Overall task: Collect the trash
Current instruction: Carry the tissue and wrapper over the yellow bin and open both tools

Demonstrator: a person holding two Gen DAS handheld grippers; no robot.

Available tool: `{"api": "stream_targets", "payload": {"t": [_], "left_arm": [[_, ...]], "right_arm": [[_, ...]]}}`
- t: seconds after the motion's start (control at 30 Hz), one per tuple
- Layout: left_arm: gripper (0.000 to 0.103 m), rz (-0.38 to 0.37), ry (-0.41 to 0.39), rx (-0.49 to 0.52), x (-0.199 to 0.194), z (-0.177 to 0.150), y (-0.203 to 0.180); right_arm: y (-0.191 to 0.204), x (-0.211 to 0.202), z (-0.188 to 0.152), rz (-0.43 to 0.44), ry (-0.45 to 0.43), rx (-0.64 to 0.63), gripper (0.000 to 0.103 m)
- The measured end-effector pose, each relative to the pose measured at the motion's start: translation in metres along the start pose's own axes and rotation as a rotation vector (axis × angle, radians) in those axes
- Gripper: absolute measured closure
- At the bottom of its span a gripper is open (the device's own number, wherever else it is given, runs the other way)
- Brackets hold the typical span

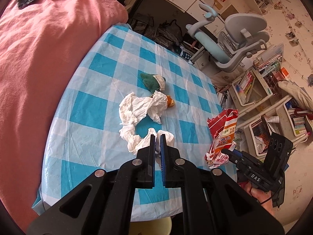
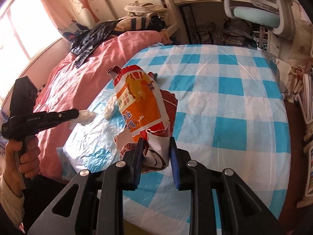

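Note:
My left gripper (image 1: 158, 137) is shut on a crumpled white tissue (image 1: 135, 140) lying on the blue-checked table (image 1: 97, 101); it also shows in the right wrist view (image 2: 78, 114) with the tissue (image 2: 86, 116) at its tip. My right gripper (image 2: 156, 143) is shut on a torn red-and-orange snack bag (image 2: 140, 101), held upright above the table; the bag also shows in the left wrist view (image 1: 223, 133). A larger white tissue (image 1: 140, 107), a green wrapper (image 1: 152, 81) and a small orange scrap (image 1: 170, 102) lie farther out on the table.
A pink blanket (image 1: 39, 58) covers the bed left of the table. A grey and light-blue desk chair (image 1: 234, 45) and bookshelves (image 1: 273, 90) stand to the right. Dark bags (image 1: 164, 33) sit under the desk behind the table.

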State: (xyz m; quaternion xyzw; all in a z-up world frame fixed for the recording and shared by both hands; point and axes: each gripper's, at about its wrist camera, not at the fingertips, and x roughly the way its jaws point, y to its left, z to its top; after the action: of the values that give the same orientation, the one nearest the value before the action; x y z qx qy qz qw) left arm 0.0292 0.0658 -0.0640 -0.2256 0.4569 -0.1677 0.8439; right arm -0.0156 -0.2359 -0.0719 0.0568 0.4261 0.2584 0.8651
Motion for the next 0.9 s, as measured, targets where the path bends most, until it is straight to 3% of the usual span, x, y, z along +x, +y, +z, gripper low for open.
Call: {"api": "stream_targets", "payload": {"t": [0.2,0.37,0.43,0.5,0.6,0.73,0.8,0.9], "left_arm": [[0.098,-0.033,-0.019,0.085,-0.012,-0.012,-0.017],[0.098,-0.039,-0.030,0.126,-0.024,-0.029,-0.025],[0.098,-0.040,-0.028,0.143,-0.028,-0.039,-0.029],[0.098,-0.034,-0.017,0.168,-0.030,-0.052,-0.034],[0.098,-0.009,0.016,0.204,-0.028,-0.073,-0.040],[0.098,0.042,0.085,0.262,-0.020,-0.107,-0.048],[0.098,0.062,0.122,0.306,-0.017,-0.126,-0.054],[0.098,0.057,0.204,0.377,-0.009,-0.153,-0.063]], "right_arm": [[0.043,-0.014,-0.022,0.118,0.049,-0.211,0.076],[0.084,-0.014,-0.061,0.260,0.186,-0.377,0.076],[0.101,-0.008,-0.087,0.301,0.278,-0.444,0.072],[0.113,-0.002,-0.107,0.297,0.343,-0.501,0.056],[0.118,0.006,-0.126,0.230,0.398,-0.548,0.046],[0.098,-0.004,-0.117,0.159,0.328,-0.475,0.040],[0.082,-0.018,-0.106,0.109,0.239,-0.411,0.029],[0.054,-0.038,-0.089,0.026,0.116,-0.282,0.028]]}}
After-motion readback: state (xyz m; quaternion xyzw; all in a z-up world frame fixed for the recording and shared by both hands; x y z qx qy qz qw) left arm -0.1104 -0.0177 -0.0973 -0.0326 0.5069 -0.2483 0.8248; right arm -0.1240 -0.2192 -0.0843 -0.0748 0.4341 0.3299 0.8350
